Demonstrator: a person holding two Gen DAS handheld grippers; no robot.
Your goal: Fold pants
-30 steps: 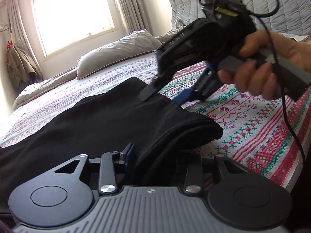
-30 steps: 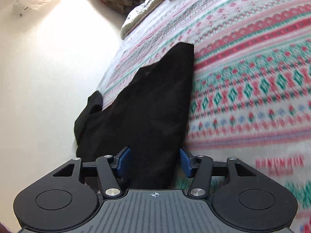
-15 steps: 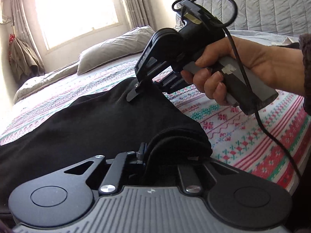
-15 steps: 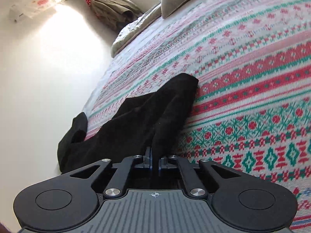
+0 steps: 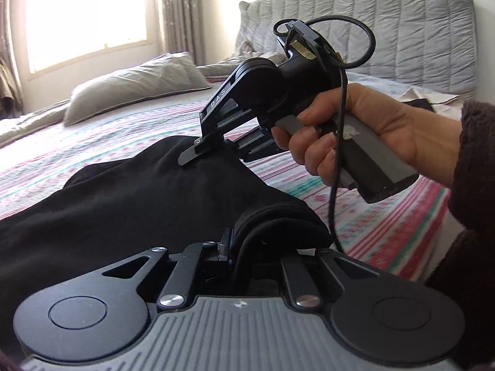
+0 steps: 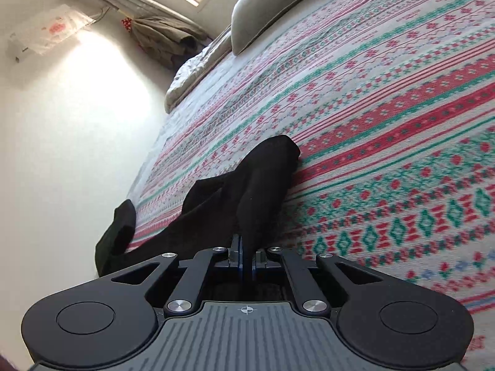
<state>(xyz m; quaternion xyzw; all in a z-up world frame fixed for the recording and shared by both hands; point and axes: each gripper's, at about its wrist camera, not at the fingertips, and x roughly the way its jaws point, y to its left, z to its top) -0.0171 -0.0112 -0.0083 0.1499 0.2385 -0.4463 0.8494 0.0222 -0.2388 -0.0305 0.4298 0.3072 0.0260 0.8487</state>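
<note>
"DAS" in white letters on right hand-held gripper (image 5: 213, 147) arm.

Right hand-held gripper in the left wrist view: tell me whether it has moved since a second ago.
Yes. The right hand-held gripper has shifted from near the bed's edge toward the grey pillow, now shut on the black pants.

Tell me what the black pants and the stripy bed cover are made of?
The black pants look like soft, matte knit fabric, maybe fleece or cotton: they drape in rounded folds with no shine. The patterned bedspread looks like woven cotton, since its red and green motifs show a stitch-like grain. The grey pillow seems plain, smooth cloth, creased softly.
</note>
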